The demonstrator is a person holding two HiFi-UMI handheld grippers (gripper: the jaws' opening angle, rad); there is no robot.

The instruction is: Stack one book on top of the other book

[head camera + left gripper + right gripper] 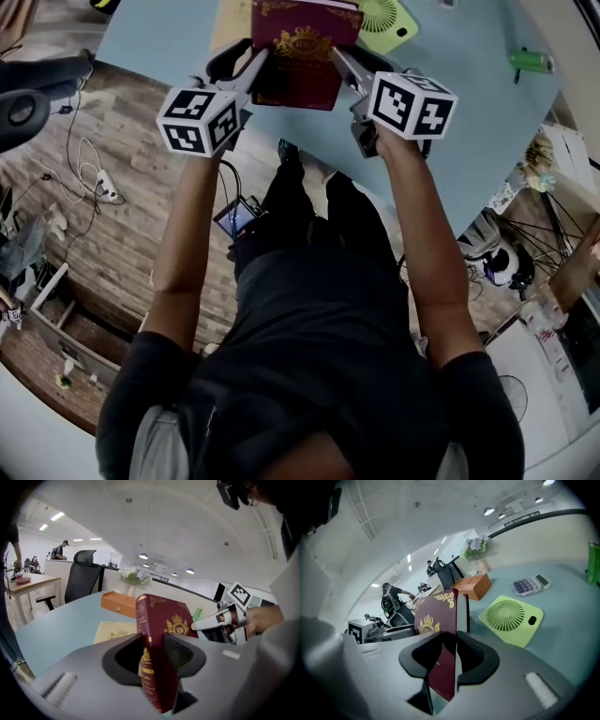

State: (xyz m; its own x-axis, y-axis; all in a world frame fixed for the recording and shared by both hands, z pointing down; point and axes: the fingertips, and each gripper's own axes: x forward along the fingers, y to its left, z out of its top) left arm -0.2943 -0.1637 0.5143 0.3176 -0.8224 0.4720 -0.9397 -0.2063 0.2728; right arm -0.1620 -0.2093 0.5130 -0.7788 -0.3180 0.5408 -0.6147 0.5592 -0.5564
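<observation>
A dark red book (302,47) with gold crest is held off the light blue table (469,122) between both grippers. My left gripper (257,62) is shut on its spine side, and in the left gripper view the red book (166,616) stands on edge between the jaws of my left gripper (157,645). My right gripper (341,60) is shut on the opposite edge; in its own view my right gripper (450,645) clamps the red book (435,613). A pale yellow book (114,631) lies flat on the table beyond, and in the head view the yellow book (230,19) is partly hidden by the red one.
A green flat fan (511,617) lies right of the books, with a calculator (528,584) and an orange box (474,586) farther back. A green cylinder (532,62) rests at the table's right. An office chair (83,576) stands behind the table. Cables cross the wooden floor (84,178).
</observation>
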